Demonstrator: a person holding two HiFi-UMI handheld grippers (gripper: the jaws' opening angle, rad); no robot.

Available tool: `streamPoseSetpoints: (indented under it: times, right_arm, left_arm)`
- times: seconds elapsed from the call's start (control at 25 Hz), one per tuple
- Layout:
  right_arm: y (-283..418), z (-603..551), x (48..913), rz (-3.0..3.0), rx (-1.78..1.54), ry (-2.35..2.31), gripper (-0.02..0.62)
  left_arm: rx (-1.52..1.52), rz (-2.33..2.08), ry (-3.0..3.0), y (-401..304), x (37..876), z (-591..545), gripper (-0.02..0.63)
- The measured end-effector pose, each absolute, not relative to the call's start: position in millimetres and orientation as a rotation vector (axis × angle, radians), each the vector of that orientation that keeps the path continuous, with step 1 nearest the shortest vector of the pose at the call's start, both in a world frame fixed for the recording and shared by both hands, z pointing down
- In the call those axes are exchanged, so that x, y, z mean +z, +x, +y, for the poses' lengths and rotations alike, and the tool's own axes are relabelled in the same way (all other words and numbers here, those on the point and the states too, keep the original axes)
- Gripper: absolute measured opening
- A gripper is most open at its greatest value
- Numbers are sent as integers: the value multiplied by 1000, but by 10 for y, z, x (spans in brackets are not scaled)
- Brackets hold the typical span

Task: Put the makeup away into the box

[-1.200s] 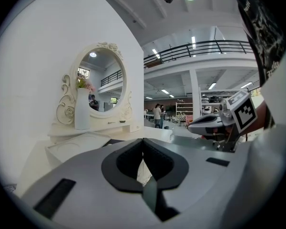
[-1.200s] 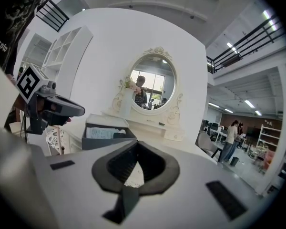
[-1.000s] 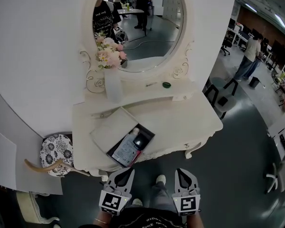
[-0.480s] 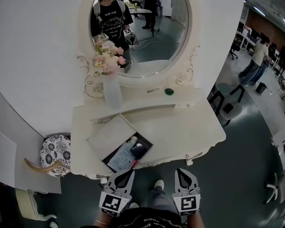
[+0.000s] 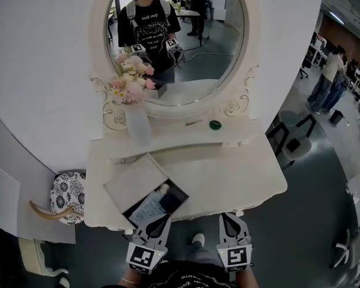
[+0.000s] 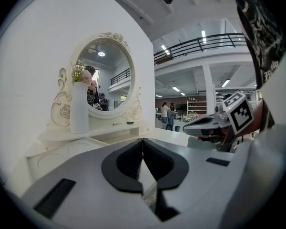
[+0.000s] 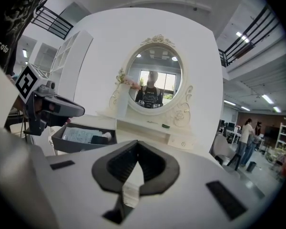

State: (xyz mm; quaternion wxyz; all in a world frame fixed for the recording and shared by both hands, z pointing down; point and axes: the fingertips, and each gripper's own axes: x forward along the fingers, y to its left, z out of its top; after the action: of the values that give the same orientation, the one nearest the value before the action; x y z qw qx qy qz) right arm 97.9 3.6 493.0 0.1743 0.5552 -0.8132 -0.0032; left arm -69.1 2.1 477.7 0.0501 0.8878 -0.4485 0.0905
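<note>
So, left gripper (image 5: pixel 160 220): jaws were together with nothing between them; in the head view the tip lay at the near corner of the box (image 5: pixel 181 191), contact unclear.
Right gripper (image 5: pixel 228 217): jaws pressed together, empty; it sat at the front edge of the dressing table (image 5: pixel 240 173), right of the box.
Box: dark and open, at the table's front left; pale lid (image 5: pixel 135 181) lay on its far-left side.
Makeup (image 5: pixel 149 206): a pale packet and a white-capped bottle (image 5: pixel 164 188) lay inside the box.
Shelf (image 5: pixel 186 138): small green item (image 5: pixel 215 125) and thin stick-like item (image 5: pixel 193 123), well apart from the box.
Vase (image 5: pixel 137 126): white, upright, pink flowers (image 5: pixel 129 84), at the shelf's left end.
Mirror (image 5: pixel 186 47): oval; it showed the person (image 5: pixel 149 26) with both grippers.
</note>
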Motion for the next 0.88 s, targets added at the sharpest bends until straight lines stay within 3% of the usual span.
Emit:
streamPoseSetpoints:
  times: [0.88]
  right_arm:
    - [1595, -681, 4909, -2391, -34, 1468, 11]
  left_arm:
    - [307, -1547, 2615, -197, 4770, -631, 15]
